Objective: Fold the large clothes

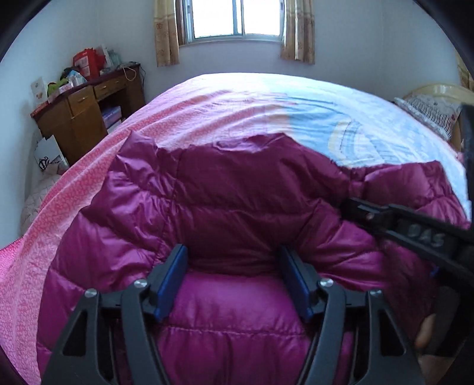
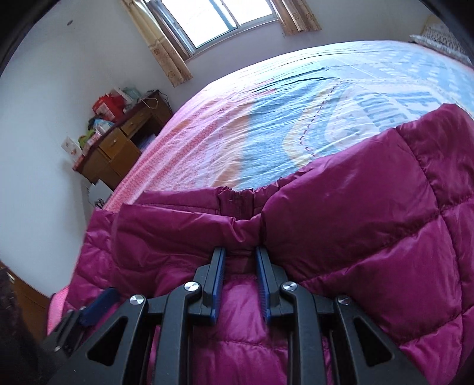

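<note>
Looking at a puffy magenta down jacket (image 1: 225, 189) sprawled across frame bottom on the bed (image 1: 237, 97), probably light, squashy, slippery, best grabbed at seams: right gripper (image 2: 240, 251) pinching a fold, left gripper (image 1: 234, 275) wide, holding nothing.

"DAS" — on the right gripper (image 1: 352, 208)

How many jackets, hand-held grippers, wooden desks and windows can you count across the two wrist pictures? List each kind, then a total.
Magenta padded jacket: 1
Hand-held grippers: 2, the left hand-held gripper and the right hand-held gripper
Wooden desk: 1
Window: 1
Total: 5
</note>
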A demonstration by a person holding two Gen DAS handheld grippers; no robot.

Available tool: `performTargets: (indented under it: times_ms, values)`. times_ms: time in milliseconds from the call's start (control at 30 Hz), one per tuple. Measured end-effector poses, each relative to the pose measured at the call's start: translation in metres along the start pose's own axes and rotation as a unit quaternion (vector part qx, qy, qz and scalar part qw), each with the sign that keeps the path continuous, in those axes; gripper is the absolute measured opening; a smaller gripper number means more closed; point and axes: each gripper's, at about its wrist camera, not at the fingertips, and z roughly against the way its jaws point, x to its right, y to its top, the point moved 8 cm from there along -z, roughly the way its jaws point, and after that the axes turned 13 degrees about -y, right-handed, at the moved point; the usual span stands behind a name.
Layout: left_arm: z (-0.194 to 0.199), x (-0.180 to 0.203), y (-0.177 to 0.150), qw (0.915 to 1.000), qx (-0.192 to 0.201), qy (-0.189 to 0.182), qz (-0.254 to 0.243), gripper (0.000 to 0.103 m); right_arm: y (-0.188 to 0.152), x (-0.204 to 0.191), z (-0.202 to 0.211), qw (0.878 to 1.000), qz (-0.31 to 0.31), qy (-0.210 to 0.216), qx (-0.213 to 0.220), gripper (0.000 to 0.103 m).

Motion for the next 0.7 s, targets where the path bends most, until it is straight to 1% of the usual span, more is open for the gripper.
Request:
performTargets:
  times_ms: [67, 100, 133, 200, 267, 333, 367, 433, 467, 533, 633, 700]
  values:
    - [-0.001, 0.003, -0.001, 0.9999, -0.003, 0.012, -0.009, 0.068, -0.001, 0.001, 0.012, 1.000, 0.005, -0.011, 0.001, 0.022]
    - [-0.001, 0.004, 0.000, 0.9999, -0.002, 0.014, -0.010, 0.068, -0.002, 0.000, 0.026, 1.000, 0.008, -0.013, 0.014, 0.023]
    - [0.001, 0.003, -0.001, 0.9999, -0.001, 0.013, -0.009, 0.068, -0.004, -0.002, 0.041, 1.000, 0.009, -0.002, 0.025, 0.023]
    - [0.001, 0.003, -0.003, 0.9999, 0.000, 0.010, -0.007, 0.068, -0.016, -0.009, 0.064, 0.999, 0.021, 0.015, 0.026, 0.023]
    - [0.001, 0.003, -0.004, 0.9999, 0.000, 0.010, -0.006, 0.068, -0.032, -0.011, 0.074, 0.999, 0.036, 0.010, 0.019, 0.023]
    - [0.002, 0.004, -0.004, 0.9999, 0.002, 0.012, -0.008, 0.068, -0.052, -0.006, 0.068, 0.999, 0.046, -0.003, 0.003, 0.022]
    - [0.002, 0.004, -0.003, 0.9999, 0.003, 0.014, -0.009, 0.068, -0.058, -0.004, 0.063, 0.999, 0.052, -0.010, 0.005, 0.021]
    - [0.002, 0.005, -0.003, 0.9997, 0.004, 0.020, -0.011, 0.069, -0.065, -0.004, 0.056, 0.996, 0.081, -0.028, 0.026, 0.020]
    - [0.002, 0.005, -0.004, 0.9997, 0.003, 0.022, -0.012, 0.070, -0.066, -0.006, 0.054, 0.995, 0.089, -0.040, 0.030, 0.020]
    - [0.002, 0.006, -0.004, 0.9996, 0.002, 0.023, -0.013, 0.070, -0.065, -0.008, 0.052, 0.994, 0.096, -0.050, 0.034, 0.020]
    - [0.004, 0.007, -0.005, 0.9995, 0.002, 0.026, -0.016, 0.071, -0.065, -0.005, 0.051, 0.994, 0.090, -0.041, 0.036, 0.020]
    - [0.013, 0.010, -0.009, 0.9996, 0.002, 0.021, -0.021, 0.071, -0.065, -0.004, 0.051, 0.995, 0.087, -0.037, 0.038, 0.020]
